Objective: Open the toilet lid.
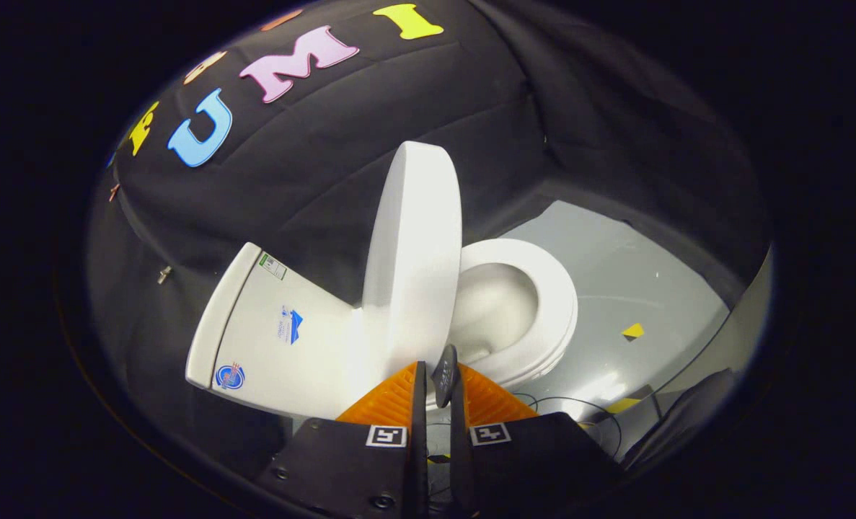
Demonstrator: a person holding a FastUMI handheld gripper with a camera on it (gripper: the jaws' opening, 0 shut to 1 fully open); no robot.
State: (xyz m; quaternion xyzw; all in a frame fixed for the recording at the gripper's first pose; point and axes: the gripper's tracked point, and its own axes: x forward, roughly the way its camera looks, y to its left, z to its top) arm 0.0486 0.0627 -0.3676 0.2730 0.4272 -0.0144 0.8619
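raised toilet lid hides the near side of the seat and bowl, plus its own hinge; gripper fingers nearly together, a small dark piece between the tips, can't tell if both press it; tank stickers too small to make out; toilet base hidden behind the fingers

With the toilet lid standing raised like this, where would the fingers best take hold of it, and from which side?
Probably the toilet lid's thin rim near the gripper, approached edge-on from the side, between the tank and the bowl. The lid stands nearly upright, so its rim faces the nearly closed fingers; its broad faces offer no pinch.
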